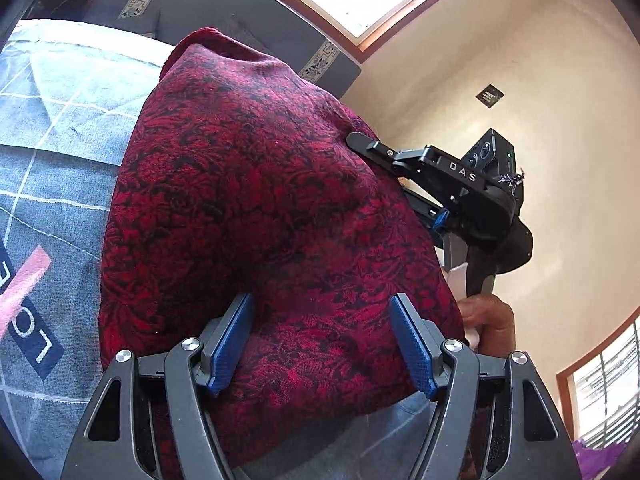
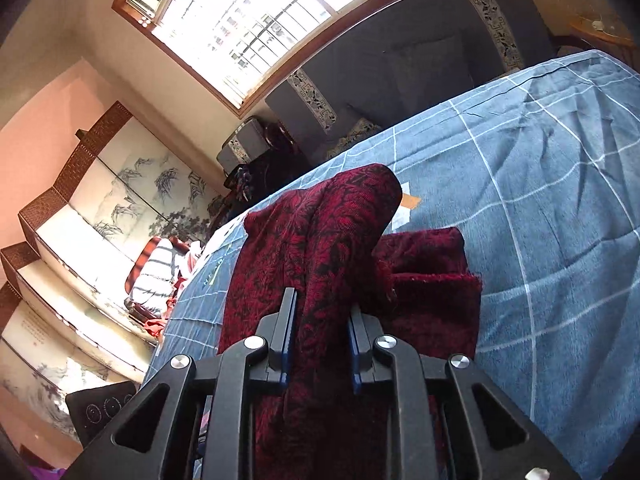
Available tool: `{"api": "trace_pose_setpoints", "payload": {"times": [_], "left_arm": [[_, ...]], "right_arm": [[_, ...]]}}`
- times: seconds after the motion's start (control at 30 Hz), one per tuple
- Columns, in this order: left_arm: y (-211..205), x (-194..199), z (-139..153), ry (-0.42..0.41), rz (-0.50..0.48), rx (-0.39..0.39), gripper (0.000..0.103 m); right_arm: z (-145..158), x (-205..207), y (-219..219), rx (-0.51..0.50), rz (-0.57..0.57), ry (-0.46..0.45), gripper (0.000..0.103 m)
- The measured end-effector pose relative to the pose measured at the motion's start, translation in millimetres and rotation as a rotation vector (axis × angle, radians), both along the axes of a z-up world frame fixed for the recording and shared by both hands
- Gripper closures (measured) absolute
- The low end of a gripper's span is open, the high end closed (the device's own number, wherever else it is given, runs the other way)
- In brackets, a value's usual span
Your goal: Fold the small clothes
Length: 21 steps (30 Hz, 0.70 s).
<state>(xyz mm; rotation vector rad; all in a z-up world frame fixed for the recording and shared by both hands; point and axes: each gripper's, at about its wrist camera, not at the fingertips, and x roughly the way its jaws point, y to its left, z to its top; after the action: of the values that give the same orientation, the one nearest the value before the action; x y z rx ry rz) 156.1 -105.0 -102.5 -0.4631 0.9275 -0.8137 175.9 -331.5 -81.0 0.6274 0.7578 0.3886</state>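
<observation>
A dark red garment with a black floral pattern (image 1: 260,200) is raised off the blue checked bedsheet (image 1: 52,128). In the left wrist view my left gripper (image 1: 320,300) stands open, its blue pads wide apart, with the cloth spread between them. My right gripper (image 1: 356,140) grips the garment's far right edge, held by a person's hand (image 1: 488,320). In the right wrist view my right gripper (image 2: 322,300) is shut on a bunched fold of the garment (image 2: 320,232). The rest of the garment lies in a folded heap on the sheet (image 2: 540,200) just beyond.
A dark padded headboard (image 2: 400,60) runs along the bed's far side below a bright window (image 2: 256,20). A painted screen (image 2: 120,192) and a heap of striped clothes (image 2: 156,272) stand left of the bed. Purple cloth (image 1: 592,456) shows at the lower right.
</observation>
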Motion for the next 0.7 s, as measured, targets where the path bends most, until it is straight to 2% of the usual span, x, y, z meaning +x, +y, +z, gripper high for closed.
{"api": "trace_pose_setpoints", "payload": {"times": [0.13, 0.27, 0.4, 0.5, 0.57, 0.6, 0.63, 0.7], "left_arm": [[-6, 0, -3, 0.002, -0.026, 0.016, 0.033], [-11, -8, -4, -0.045, -0.061, 0.062, 0.031], [-12, -8, -5, -0.05, -0.062, 0.066, 0.029], [-9, -3, -7, -0.025, -0.053, 0.049, 0.029], [-6, -2, -10, -0.019, -0.049, 0.043, 0.029], [-6, -2, -11, -0.018, -0.047, 0.04, 0.029], [-6, -2, -11, -0.023, -0.047, 0.043, 0.029], [-7, -3, -10, -0.034, -0.049, 0.053, 0.029]], "right_arm": [[-17, 5, -13, 0.005, -0.023, 0.017, 0.084], [-40, -6, -31, 0.041, -0.048, 0.041, 0.084], [-42, -7, -31, 0.05, -0.031, 0.032, 0.083], [-35, -8, -25, 0.028, -0.018, 0.032, 0.074], [-30, -10, -26, 0.06, -0.014, 0.027, 0.062], [-28, -13, -26, 0.058, -0.018, 0.022, 0.048], [-25, -16, -26, 0.055, -0.019, 0.014, 0.038], [-22, -20, -25, 0.039, -0.02, 0.013, 0.034]]}}
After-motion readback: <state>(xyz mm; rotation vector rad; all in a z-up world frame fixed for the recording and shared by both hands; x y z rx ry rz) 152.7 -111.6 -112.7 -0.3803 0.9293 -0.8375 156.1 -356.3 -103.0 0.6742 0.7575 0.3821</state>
